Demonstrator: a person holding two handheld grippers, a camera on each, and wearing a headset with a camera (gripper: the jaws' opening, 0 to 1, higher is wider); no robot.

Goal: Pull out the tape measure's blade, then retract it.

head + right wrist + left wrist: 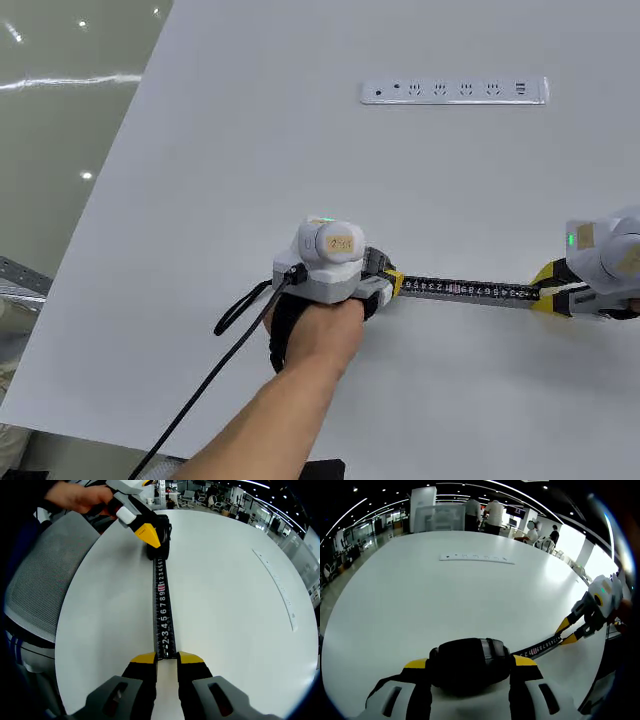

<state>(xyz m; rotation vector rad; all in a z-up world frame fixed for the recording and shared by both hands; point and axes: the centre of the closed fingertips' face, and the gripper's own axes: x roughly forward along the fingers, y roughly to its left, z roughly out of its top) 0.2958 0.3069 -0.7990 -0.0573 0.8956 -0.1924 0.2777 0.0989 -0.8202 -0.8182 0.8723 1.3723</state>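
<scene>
The left tongs are clamping the rounded black tape-measure case as an anchor while the right tongs are pinching its black numbered blade taut.

The left forearm reaches up from the lower edge of the head view, bare, with the left hand wrapped around the grip of the left tongs. These tongs point to the person's right, low over the tabletop, and their yellow-tipped jaws are clamped on the body of the tape measure. In the left gripper view the jaws press on it from both sides. The right tongs come in from the right edge and face the left tongs, well apart from them. Their jaws are drawn close together, pinching the end of the blade.
</scene>
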